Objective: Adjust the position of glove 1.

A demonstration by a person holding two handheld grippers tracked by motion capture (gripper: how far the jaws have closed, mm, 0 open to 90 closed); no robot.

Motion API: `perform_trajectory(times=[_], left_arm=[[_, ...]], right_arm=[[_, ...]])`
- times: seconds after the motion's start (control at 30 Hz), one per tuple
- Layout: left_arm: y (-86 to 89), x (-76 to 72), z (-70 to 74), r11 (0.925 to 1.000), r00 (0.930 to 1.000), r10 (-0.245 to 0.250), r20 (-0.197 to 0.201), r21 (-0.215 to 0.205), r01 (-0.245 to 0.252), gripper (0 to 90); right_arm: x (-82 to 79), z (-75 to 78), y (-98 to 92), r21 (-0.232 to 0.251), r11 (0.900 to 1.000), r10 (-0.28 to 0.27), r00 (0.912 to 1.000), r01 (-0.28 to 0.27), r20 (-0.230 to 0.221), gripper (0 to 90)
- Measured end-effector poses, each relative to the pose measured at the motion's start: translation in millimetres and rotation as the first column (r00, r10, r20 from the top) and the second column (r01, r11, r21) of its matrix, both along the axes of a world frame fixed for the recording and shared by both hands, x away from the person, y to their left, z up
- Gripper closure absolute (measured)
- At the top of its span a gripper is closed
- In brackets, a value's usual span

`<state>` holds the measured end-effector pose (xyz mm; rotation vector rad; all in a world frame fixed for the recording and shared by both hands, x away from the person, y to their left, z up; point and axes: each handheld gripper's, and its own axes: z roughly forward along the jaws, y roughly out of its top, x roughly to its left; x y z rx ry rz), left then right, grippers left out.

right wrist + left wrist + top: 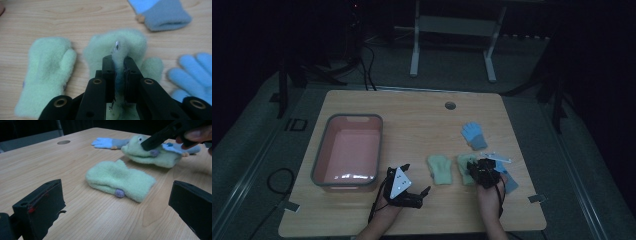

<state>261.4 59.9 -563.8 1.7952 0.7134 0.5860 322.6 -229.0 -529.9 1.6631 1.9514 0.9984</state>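
Right tongs (118, 62) pinching green mitten (130, 42); left tongs (117, 202) spread, bare table (412, 115) ahead.

The high view is looking forward and down from above the person's side, taking in the whole table (412, 120) from afar. The left gripper view is sitting low, near the tabletop, facing across it toward a green mitten (120, 181). The right gripper view is looking down, close over a second green mitten (130, 42). All three are sharing both mittens.
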Motion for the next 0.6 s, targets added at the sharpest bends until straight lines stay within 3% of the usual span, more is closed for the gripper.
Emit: perform_trajectory(times=[0.17,0.27,0.4,0.43,0.47,0.6], left_arm=[[0.2,0.1,0.0,1.0,1.0,-0.002,-0.001,-0.002,0.002,0.4],[0.2,0.1,0.0,1.0,1.0,-0.002,-0.001,-0.001,0.002,0.4],[0.2,0.2,0.0,1.0,1.0,-0.001,-0.002,-0.003,0.001,0.4],[0.2,0.2,0.0,1.0,1.0,-0.001,-0.002,-0.003,0.001,0.4],[0.2,0.2,0.0,1.0,1.0,-0.001,-0.002,-0.003,0.001,0.4],[0.4,0.5,0.0,1.0,1.0,0.0,-0.004,-0.003,0.0,0.4]], right_arm=[[3.1,-12.7,6.8,-0.067,0.998,-0.016,0.9999,0.015,-0.005,78.6],[3.7,-20.1,6.2,-0.062,0.998,-0.018,0.9998,0.017,-0.007,74.0],[5.5,-17.3,5.8,-0.069,0.998,-0.005,0.9999,0.004,-0.013,68.3],[5.4,-15.3,5.4,-0.065,0.998,0.007,0.9999,-0.008,-0.013,68.3],[5.7,-10.4,4.7,-0.074,0.996,0.042,0.9991,-0.042,-0.01,59.5],[6.7,1.4,-2.9,-0.077,0.993,0.094,0.9955,-0.092,0.015,55.0]])
